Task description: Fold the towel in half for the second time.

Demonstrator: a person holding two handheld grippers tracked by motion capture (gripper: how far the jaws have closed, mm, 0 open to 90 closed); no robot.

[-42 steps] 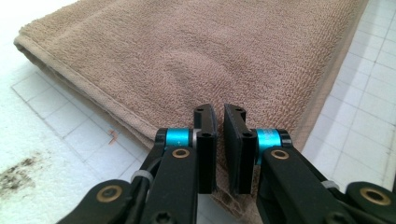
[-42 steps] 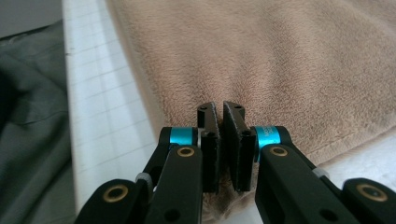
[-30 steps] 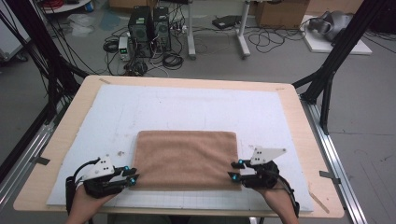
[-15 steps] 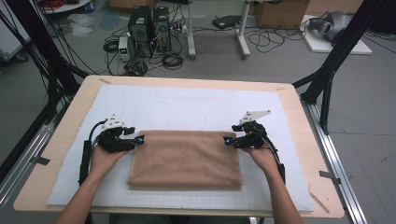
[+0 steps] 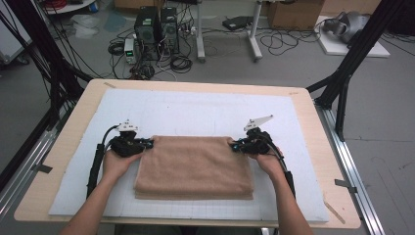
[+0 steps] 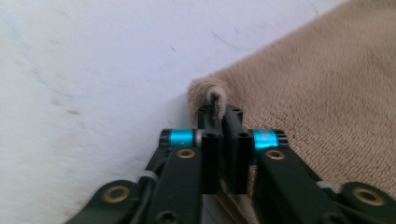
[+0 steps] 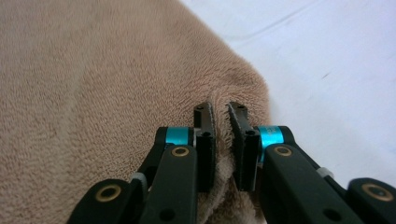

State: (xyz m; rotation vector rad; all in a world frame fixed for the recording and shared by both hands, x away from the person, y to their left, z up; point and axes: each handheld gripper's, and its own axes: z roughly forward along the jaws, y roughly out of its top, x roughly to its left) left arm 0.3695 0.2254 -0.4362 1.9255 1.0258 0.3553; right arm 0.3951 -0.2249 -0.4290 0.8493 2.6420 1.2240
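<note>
Folded tan terry-cloth towel (image 5: 194,166) lay lower centre of frame on white tabletop (image 5: 205,112). Left claw (image 5: 147,143) and right claw (image 5: 235,145) each clenched a far corner. Soft, light, floppy; corners gave best hold.

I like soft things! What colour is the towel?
Light brown, a plain tan with no pattern. The towel shows best in the right gripper view.

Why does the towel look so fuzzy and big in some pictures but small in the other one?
Left gripper view: the camera sits close, so the brown towel shows its fluff and the mat looks soft. Right gripper view: the same, sharp near the right claw. High view: farther off, evenly lit, slightly blurry.
</note>
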